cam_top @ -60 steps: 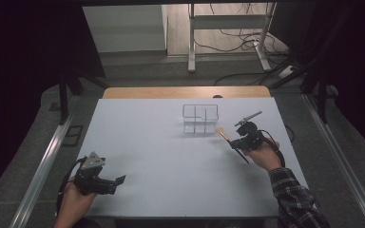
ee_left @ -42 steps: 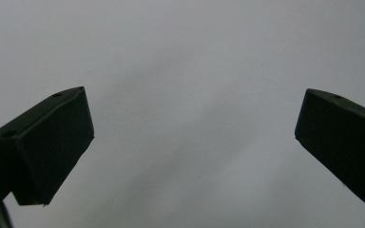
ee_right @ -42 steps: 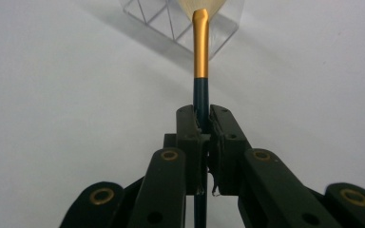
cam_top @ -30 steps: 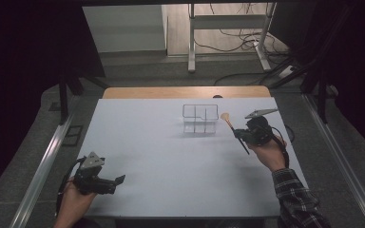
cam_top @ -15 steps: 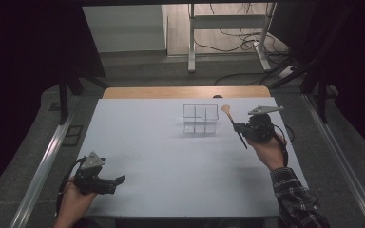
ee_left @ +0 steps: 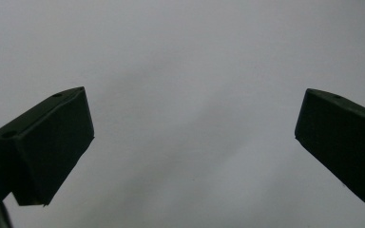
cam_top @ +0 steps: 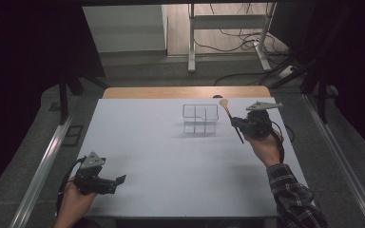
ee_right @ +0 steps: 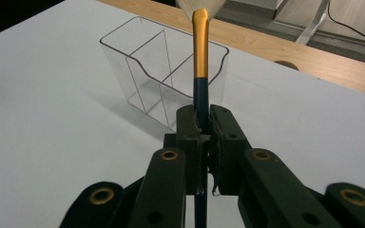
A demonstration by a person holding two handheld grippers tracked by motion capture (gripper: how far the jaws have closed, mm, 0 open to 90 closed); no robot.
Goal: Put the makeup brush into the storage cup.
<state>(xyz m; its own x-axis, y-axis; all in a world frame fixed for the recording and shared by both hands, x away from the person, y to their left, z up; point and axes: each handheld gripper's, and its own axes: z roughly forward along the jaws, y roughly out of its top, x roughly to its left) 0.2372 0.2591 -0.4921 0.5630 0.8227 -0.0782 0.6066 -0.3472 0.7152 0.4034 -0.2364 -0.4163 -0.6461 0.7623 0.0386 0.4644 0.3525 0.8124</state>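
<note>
a dim room with a dark floor, cables and a metal frame leg at the upper middle of the high view surrounds the white table [cam_top: 171,156], whose far edge shows a strip of bare wood. near the upper centre of that white top stands a clear organizer [cam_top: 200,118], a small see-through box split into compartments, and nothing seems to lie in it yet.

we see the right gripper [cam_top: 240,124] raised at the right of the high view, just beside the organizer's right side, its jaws pinched tight on a makeup brush [cam_top: 231,118]. in the right gripper view the brush [ee_right: 200,61] rises straight from between the closed jaws, dark handle below, gold ferrule above, pale bristles cut off at the top edge of the frame. the grip sits low on the handle, which we judge leaves most of the brush free. the organizer [ee_right: 171,71] lies directly behind the brush in that view, so we take it that the hand is lining the brush up with one of the compartments; which one we cannot tell.

the left gripper [cam_top: 111,183] rests at the lower left of the high view, well apart from the organizer. in the left gripper view its jaws stand wide, one at each side of the frame, with bare table between them and nothing held. we judge it is parked out of the way, since the brush needs one hand only.

if the brush is to stand in the box, the bristle end now points up and away, so the handle end would go in first.
</note>
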